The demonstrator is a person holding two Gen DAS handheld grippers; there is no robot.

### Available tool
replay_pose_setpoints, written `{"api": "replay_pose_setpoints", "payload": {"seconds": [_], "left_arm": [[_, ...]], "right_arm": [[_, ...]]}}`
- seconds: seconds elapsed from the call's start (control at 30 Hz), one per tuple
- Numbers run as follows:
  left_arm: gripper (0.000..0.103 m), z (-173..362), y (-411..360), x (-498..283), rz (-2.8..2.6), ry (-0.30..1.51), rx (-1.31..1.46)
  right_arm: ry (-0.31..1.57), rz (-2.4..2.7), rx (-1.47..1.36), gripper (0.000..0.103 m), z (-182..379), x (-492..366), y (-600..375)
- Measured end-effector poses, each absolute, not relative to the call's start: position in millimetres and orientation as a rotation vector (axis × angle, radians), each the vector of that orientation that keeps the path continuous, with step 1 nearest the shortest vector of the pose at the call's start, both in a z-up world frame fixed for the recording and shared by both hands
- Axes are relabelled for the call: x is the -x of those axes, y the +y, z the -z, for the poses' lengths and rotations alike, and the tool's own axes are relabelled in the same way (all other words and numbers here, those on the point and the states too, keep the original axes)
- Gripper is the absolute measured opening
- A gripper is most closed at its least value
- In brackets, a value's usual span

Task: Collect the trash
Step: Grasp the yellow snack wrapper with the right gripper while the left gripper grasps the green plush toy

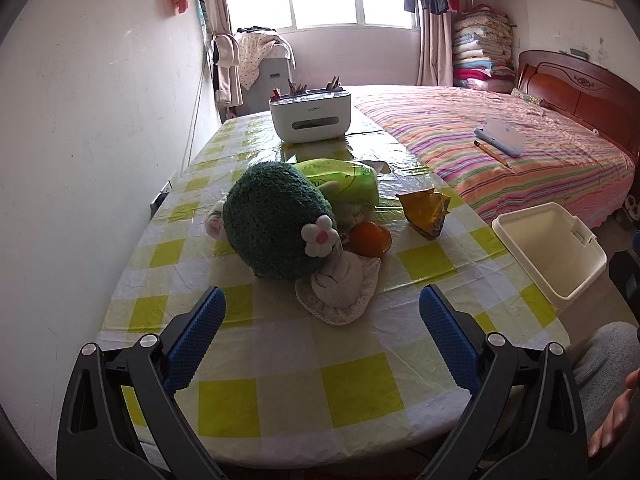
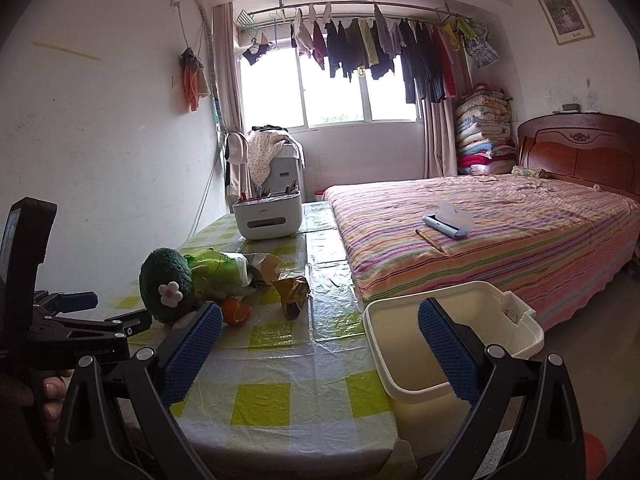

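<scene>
Left tongs (image 1: 322, 322) level, spread; table (image 1: 280, 392) beneath.

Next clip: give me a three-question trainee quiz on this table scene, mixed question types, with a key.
1. True or false: the left claw is shut on the orange peel.
2. Which side of the table is the cream bin on: A wall side, B bed side?
3. Fill in: the crumpled yellow wrapper lies on the ____.

Key: 1 false, both the left and right claw are open and empty; 2 B; 3 table.
</scene>
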State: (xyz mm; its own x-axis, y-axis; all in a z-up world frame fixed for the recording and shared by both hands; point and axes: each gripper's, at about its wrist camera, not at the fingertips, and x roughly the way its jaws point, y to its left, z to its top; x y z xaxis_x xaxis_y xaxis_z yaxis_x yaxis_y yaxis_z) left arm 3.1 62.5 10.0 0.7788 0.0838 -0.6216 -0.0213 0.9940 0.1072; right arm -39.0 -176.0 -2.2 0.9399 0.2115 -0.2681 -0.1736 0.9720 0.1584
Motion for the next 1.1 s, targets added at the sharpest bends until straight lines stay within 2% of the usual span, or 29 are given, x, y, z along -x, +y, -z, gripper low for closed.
{"api": "replay_pose_setpoints", "payload": {"seconds": [0.37,0.83,1.0,1.07,1.1], "left_arm": [[0.096,-13.0,98.6,-101.7,-0.053,0.926,0.027],[0.095,5.0,116.1,-153.9,-0.084,1.0,0.002],[0.083,5.4,122.0,-151.6,-0.074,0.999,0.012],[0.082,4.6,124.4,-151.4,-0.05,0.998,0.034],[0.08,3.9,126.4,-150.1,-0.041,0.995,0.046]], "right_arm": [[0.504,-0.38,-0.153,0.096,-6.5,-85.2,-169.1],[0.73,-0.434,-0.196,0.096,28.0,-177.7,-141.3],[0.813,-0.422,-0.173,0.095,46.0,-201.0,-122.3],[0.832,-0.415,-0.158,0.091,51.3,-204.8,-117.7],[0.842,-0.419,-0.155,0.073,53.1,-205.7,-115.4]]}}
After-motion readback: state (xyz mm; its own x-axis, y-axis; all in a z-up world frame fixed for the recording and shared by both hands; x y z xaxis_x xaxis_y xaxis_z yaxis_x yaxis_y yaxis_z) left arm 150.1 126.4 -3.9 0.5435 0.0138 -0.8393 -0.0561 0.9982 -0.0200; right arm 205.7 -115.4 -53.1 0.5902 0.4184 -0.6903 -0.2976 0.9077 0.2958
